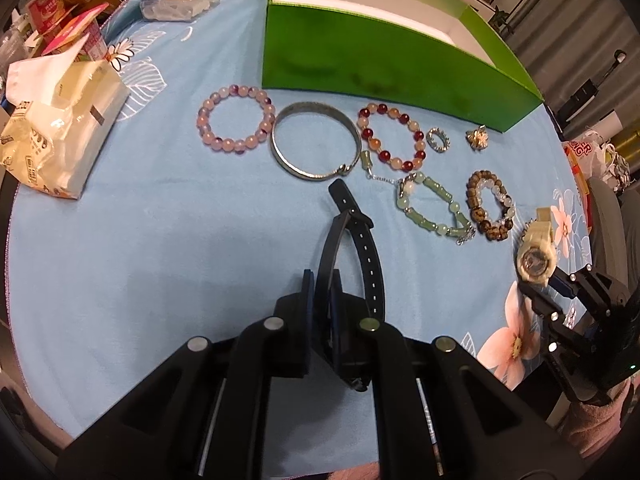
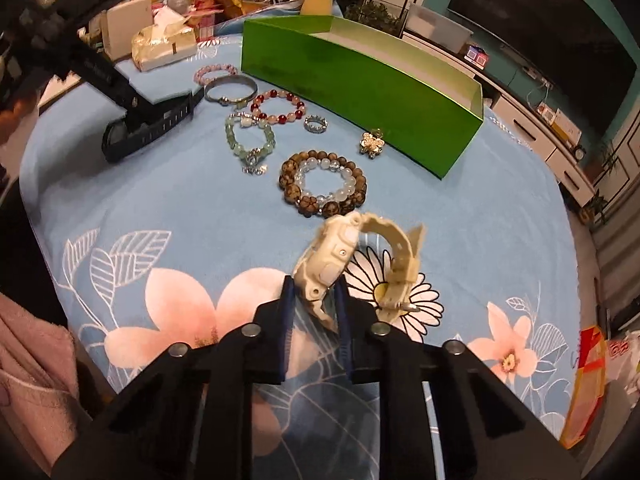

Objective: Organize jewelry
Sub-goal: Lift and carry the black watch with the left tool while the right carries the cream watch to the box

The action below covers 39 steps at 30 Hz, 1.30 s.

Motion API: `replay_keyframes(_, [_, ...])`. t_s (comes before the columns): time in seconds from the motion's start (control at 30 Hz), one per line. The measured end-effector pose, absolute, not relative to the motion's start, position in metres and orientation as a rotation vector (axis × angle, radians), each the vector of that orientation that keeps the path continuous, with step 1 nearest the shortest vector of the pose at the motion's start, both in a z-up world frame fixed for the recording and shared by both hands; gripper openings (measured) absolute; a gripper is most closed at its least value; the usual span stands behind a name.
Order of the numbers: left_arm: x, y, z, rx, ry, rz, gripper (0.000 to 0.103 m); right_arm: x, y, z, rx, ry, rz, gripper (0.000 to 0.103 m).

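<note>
— Claw check: our right claw [image 2: 316,300] is clamped on the cream watch [image 2: 332,256], near the desk's right edge; our left claw [image 1: 320,292] grips the black watch [image 1: 352,236].
— Let's lift both clear, then lower them into the green box [image 2: 360,80] at the far side.

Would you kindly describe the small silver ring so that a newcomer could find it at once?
Start at the green box on the blue floral cloth. Just in front of its long wall, the ring lies between the red-and-cream bead bracelet and a gold flower-shaped piece. It alone is a tiny silvery, crown-edged loop.
</note>
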<state>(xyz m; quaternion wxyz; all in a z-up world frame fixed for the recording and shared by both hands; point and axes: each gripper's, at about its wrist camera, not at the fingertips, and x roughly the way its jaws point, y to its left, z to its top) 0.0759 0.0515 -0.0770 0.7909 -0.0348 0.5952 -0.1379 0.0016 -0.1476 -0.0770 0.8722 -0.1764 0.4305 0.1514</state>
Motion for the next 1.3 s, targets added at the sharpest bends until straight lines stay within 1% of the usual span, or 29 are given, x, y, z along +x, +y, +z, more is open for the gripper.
replay_keyframes(0.17, [0.074,0.051,-0.077,-0.101,1.266,-0.310,0.005,0.002,-0.167,-0.062,-0.108,0.887,0.399,0.019])
replay_keyframes(0.33, [0.071,0.050,-0.068,-0.114,1.235,-0.324,0.005,0.000,-0.179,-0.047,0.070,0.841,0.461,0.019])
replay_keyframes(0.57, [0.067,0.050,-0.044,-0.137,1.181,-0.353,0.005,-0.001,-0.175,-0.032,0.112,0.798,0.491,0.019])
replay_keyframes(0.8, [0.070,0.044,-0.026,-0.103,1.136,-0.339,0.005,0.005,-0.176,-0.020,0.156,0.750,0.519,0.019])
replay_keyframes(1.3, [0.095,0.022,0.007,-0.051,1.038,-0.345,0.005,0.033,-0.190,-0.002,0.257,0.639,0.435,0.019])
